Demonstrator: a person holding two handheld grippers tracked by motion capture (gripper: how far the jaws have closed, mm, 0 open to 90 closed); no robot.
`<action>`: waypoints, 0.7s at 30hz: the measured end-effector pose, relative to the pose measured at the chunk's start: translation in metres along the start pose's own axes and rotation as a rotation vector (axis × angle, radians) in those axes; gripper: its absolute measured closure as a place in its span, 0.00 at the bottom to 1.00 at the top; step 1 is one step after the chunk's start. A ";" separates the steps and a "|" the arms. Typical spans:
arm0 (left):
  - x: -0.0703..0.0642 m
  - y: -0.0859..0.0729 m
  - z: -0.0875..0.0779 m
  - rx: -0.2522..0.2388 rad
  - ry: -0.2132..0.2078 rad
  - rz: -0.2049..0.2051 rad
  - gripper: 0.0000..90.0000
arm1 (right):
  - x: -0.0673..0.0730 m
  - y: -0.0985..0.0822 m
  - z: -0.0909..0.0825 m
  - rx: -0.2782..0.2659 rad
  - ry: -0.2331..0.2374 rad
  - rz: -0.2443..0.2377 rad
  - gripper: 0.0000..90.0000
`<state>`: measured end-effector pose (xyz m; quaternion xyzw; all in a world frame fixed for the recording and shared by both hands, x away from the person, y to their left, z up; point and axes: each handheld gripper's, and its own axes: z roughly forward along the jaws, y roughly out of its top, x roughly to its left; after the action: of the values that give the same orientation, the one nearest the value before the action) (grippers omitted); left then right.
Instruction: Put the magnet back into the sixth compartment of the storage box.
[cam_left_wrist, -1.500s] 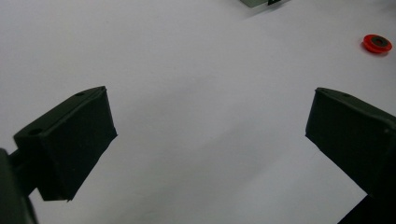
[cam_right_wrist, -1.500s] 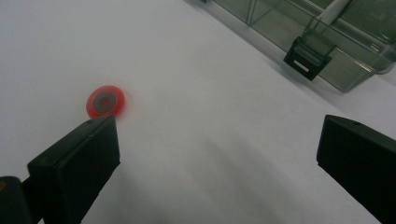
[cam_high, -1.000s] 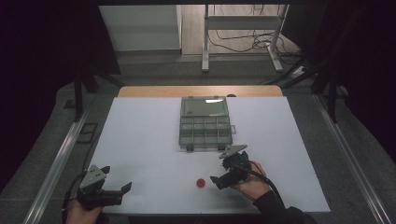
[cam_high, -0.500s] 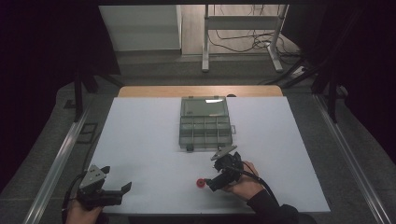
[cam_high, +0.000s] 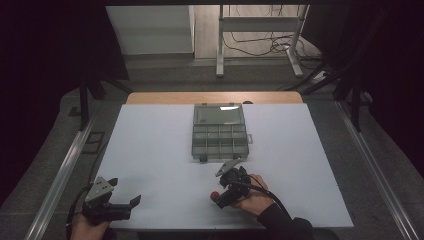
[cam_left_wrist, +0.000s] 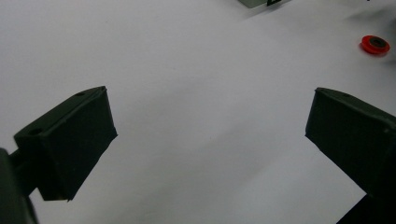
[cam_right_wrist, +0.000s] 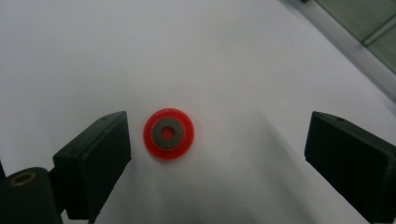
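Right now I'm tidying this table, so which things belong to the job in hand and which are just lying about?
In the job:
red ring
right gripper, jaws open around it

Lying about:
compartment box
left gripper, open over bare table

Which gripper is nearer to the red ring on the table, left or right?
Right. The right gripper has the red ring between its open jaws, close to one of them and not yet pinched. The left gripper sits far off across the white table, open.
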<state>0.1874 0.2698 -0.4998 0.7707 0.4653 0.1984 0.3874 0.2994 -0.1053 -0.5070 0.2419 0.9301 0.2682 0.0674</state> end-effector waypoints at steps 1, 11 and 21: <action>0.000 0.000 0.000 0.000 0.000 0.000 0.02 | 0.001 0.000 0.001 0.001 0.001 -0.006 0.10; 0.000 0.000 0.000 -0.001 -0.002 -0.001 0.02 | 0.008 0.003 0.007 0.024 0.036 -0.049 0.28; 0.001 0.000 0.000 -0.004 -0.003 -0.004 0.02 | 0.014 0.003 0.011 0.049 0.058 -0.091 0.53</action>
<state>0.1873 0.2705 -0.4998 0.7694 0.4658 0.1976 0.3898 0.2912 -0.0908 -0.5142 0.1931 0.9480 0.2488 0.0465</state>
